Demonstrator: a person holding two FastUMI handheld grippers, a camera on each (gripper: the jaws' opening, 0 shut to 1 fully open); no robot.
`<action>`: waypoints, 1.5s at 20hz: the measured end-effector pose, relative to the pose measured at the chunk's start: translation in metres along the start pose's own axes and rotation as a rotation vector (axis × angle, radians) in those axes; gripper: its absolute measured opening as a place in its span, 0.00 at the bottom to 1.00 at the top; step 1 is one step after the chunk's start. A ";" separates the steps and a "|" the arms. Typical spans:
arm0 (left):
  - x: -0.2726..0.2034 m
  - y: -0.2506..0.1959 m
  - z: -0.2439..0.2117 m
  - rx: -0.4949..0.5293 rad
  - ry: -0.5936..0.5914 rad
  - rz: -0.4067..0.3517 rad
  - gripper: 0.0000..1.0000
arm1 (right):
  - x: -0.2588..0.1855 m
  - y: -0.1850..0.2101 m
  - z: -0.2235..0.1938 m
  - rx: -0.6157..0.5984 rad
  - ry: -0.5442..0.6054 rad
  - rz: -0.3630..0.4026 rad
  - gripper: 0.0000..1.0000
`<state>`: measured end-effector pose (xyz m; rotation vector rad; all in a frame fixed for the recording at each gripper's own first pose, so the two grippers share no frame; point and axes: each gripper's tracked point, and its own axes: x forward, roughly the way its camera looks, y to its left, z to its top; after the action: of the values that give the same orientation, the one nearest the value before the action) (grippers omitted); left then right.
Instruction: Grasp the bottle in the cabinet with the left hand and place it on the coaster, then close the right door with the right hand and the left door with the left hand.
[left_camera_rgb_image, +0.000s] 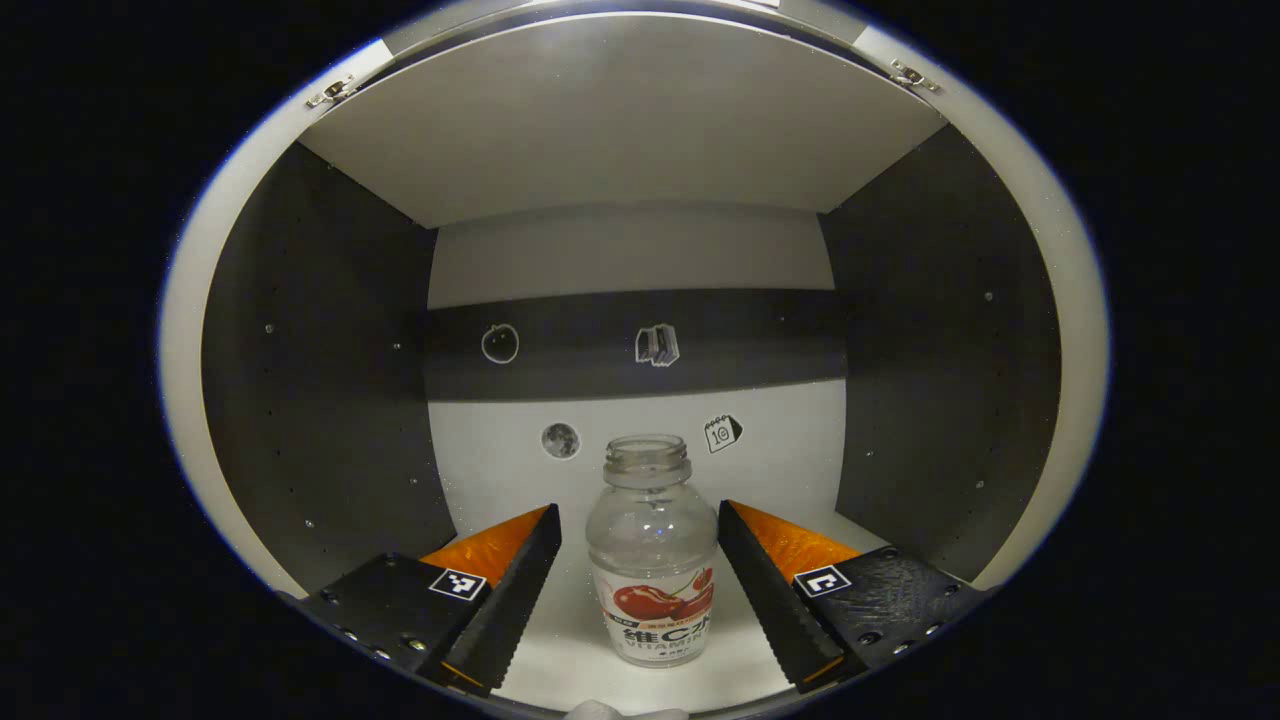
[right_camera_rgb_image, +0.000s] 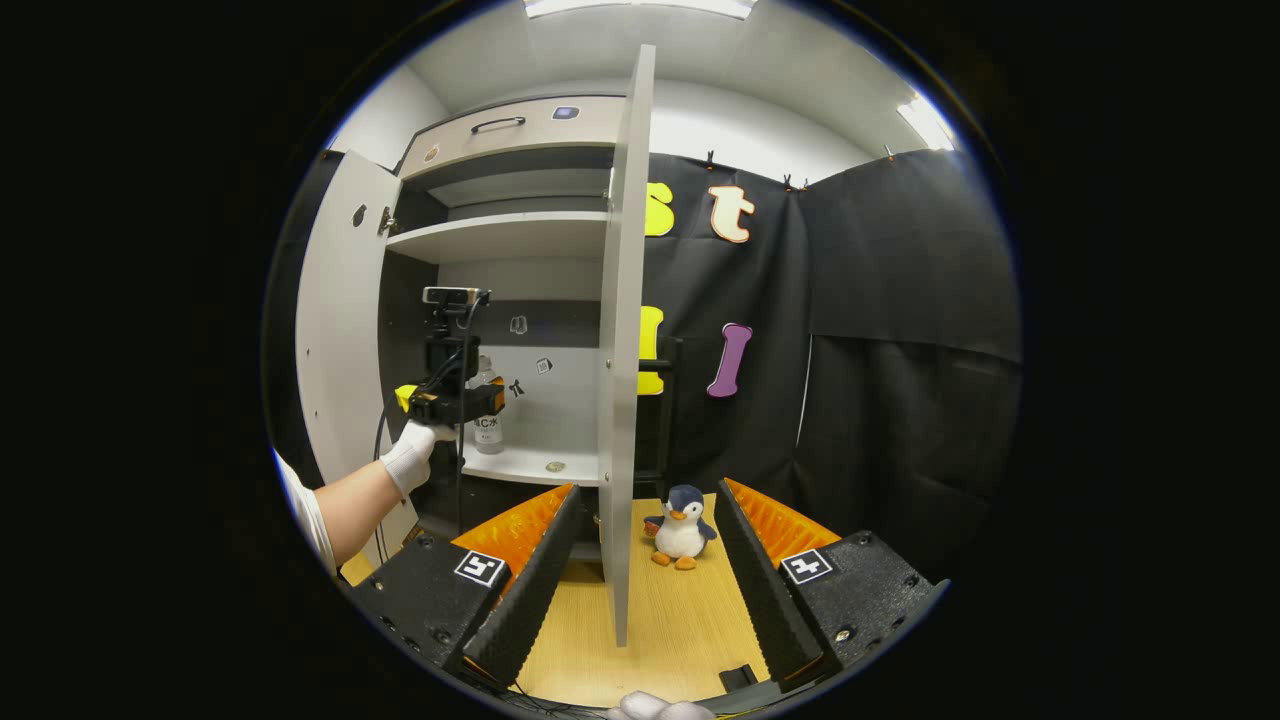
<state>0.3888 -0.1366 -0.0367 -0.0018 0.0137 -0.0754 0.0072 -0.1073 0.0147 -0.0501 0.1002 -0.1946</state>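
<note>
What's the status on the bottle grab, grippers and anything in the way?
Left gripper open, fingers either side of the bottle, not clamped. Right gripper open, facing the right door's edge. Bottle upright, uncapped, on cabinet shelf. Nothing blocking.

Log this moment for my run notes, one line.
phase: reaching | left gripper: open around bottle | right gripper: open | doors: open
</note>
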 end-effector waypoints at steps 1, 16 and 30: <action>0.003 -0.002 -0.001 -0.003 -0.003 -0.007 0.96 | 0.000 -0.001 0.000 -0.001 -0.001 -0.002 0.82; -0.126 -0.003 0.065 0.019 -0.111 -0.085 0.74 | -0.029 0.002 -0.006 0.043 -0.028 0.035 0.82; -0.285 -0.019 -0.032 -0.003 -0.107 -0.137 0.74 | -0.057 -0.003 -0.034 0.010 -0.031 0.032 0.82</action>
<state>0.1024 -0.1342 -0.0651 -0.0093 -0.0930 -0.2118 -0.0527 -0.1005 -0.0135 -0.0412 0.0690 -0.1619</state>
